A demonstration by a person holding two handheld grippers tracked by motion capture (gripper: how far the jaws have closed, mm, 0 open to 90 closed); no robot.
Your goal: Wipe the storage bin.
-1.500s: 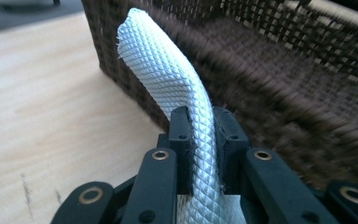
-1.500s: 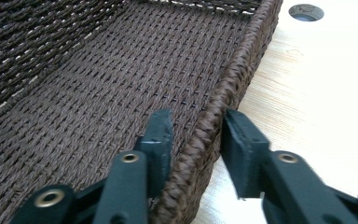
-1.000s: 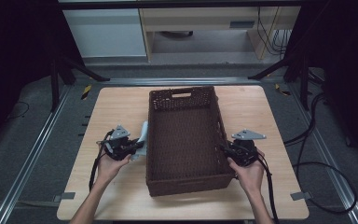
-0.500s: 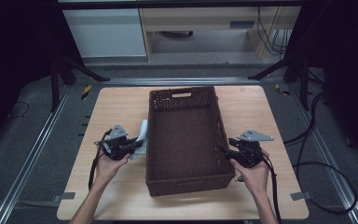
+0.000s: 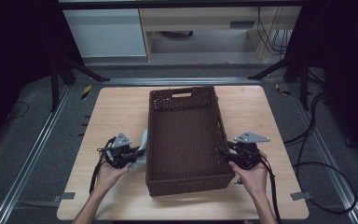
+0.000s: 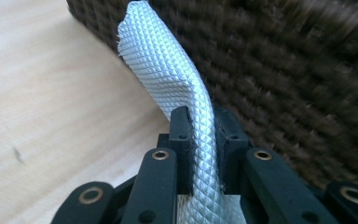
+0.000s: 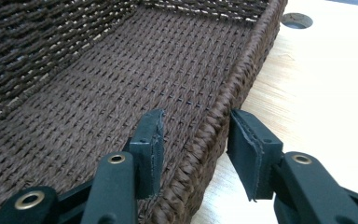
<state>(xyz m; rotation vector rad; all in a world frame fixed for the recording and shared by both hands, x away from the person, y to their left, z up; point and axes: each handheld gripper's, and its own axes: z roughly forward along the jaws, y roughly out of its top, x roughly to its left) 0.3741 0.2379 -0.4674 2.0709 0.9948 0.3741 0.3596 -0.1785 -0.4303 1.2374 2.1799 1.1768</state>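
Note:
A dark brown woven basket stands lengthwise in the middle of the wooden table. Just left of the basket's left wall, my left gripper is shut on a silvery, diamond-textured cloth strip. In the left gripper view the strip rises from between the jaws of this gripper and curls up against the weave. My right gripper is open and straddles the basket's right rim. In the right gripper view this gripper has one jaw inside the basket, the other outside over the table.
A handle slot is cut in the basket's far wall. A round hole lies in the tabletop beyond the basket's far right corner. Cables trail off the table's right side onto the floor.
My left gripper and the cloth strip have drifted slightly toward the person. The right gripper has shifted a little at the basket's right rim.

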